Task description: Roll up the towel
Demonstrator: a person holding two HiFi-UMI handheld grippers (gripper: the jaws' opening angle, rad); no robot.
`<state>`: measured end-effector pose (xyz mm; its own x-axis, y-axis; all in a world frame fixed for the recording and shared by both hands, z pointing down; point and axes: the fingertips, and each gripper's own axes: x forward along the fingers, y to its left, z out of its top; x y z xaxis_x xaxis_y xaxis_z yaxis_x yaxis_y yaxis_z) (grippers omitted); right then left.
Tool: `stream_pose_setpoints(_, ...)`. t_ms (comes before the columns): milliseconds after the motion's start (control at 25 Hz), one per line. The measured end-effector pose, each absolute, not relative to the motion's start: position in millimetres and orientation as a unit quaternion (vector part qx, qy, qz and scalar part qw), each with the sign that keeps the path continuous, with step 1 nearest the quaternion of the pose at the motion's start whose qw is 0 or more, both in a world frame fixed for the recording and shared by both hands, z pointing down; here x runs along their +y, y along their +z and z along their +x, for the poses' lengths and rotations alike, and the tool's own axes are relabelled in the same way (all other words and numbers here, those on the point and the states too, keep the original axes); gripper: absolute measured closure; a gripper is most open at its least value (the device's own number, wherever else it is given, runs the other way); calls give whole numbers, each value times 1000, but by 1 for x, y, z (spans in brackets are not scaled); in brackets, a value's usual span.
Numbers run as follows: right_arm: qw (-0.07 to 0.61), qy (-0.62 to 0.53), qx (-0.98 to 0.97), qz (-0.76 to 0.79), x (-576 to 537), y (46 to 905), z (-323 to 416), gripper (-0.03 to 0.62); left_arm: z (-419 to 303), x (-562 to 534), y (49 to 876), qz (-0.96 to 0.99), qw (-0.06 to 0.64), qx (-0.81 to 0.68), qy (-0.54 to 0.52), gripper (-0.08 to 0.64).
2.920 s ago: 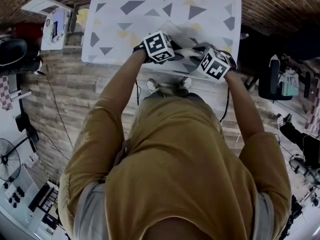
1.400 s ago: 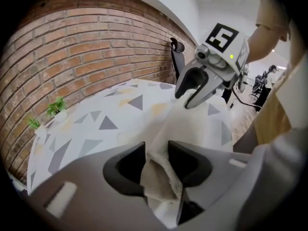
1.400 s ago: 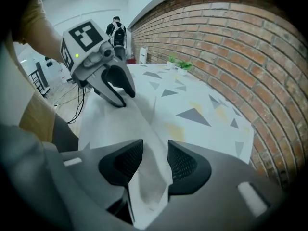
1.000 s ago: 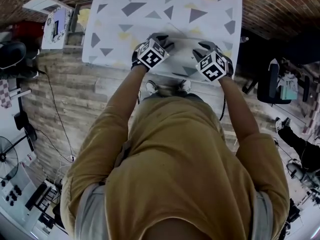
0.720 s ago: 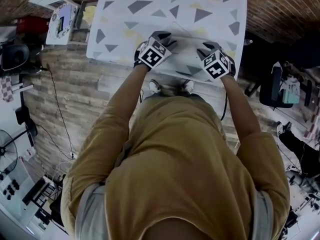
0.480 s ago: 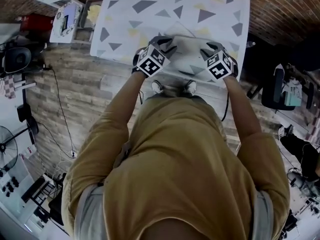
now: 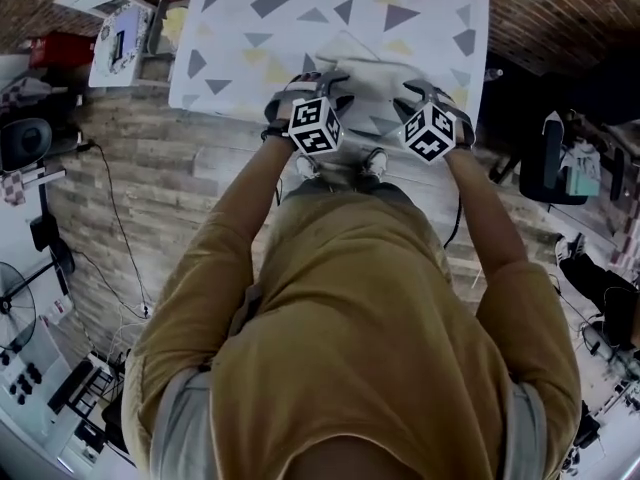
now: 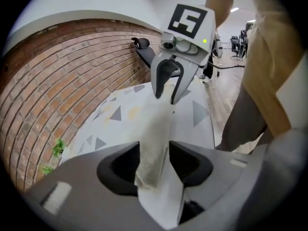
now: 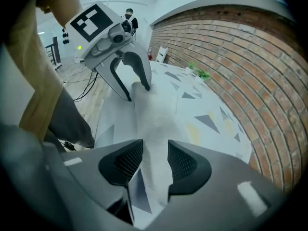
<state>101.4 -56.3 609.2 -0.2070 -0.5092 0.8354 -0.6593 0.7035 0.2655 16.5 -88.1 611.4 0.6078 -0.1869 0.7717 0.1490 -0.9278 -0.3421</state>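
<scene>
Head view looks down on the towel (image 7: 368, 80), which lies at the near edge of the desk (image 7: 235, 38), between the two tools. The left tool (image 8: 154, 161) pinches one end of the towel between its jaws, and the right tool (image 9: 150, 160) pinches the other end in the same way; each gripper view shows the cloth squeezed by the pads. Between them the towel runs as a narrow bunched band, so I judge that the rolling is begun but not finished: a flat corner of cloth seems to lie further up on the desk, and no tight, complete roll is visible. What is left, I think, is to turn the band over until the flat part is taken up. The desk has a white cover with grey and yellow triangles. It stands against a red brick wall (image 8: 57, 85), with a small green plant (image 8: 57, 149) at its foot, and the floor (image 7: 140, 193) is of pale wooden planks
</scene>
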Motion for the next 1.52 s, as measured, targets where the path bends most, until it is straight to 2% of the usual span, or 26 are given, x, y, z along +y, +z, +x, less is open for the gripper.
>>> stream_pose_setpoints(320,502,82,-783,357,-66,606,86,376,29,-94,613,-874,174,-25,-453,267)
stream_pose_setpoints(440,492,92,-782,371,-64,599,97,347,29,-101,615,-871,166,-30,-461,267)
stream_pose_setpoints(640,470,88,-787,389,-60,579,103,347,33,-109,613,-880,136,-29,-454,267)
stream_pose_setpoints(760,481,67,-793,369,-60,584,81,347,36,-106,612,-888,92,-28,-450,277)
stream_pose_setpoints(1040,536,13,-763,361,-80,607,58,347,43,-110,597,-905,13,-17,-425,353)
stream_pose_setpoints(1400,566,-54,-733,374,-94,601,74,347,36,-98,588,-901,24,-59,-429,393)
stream_pose_setpoints(1520,587,-56,-732,341,-90,613,72,319,34,-96,585,-903,24,-58,-426,394)
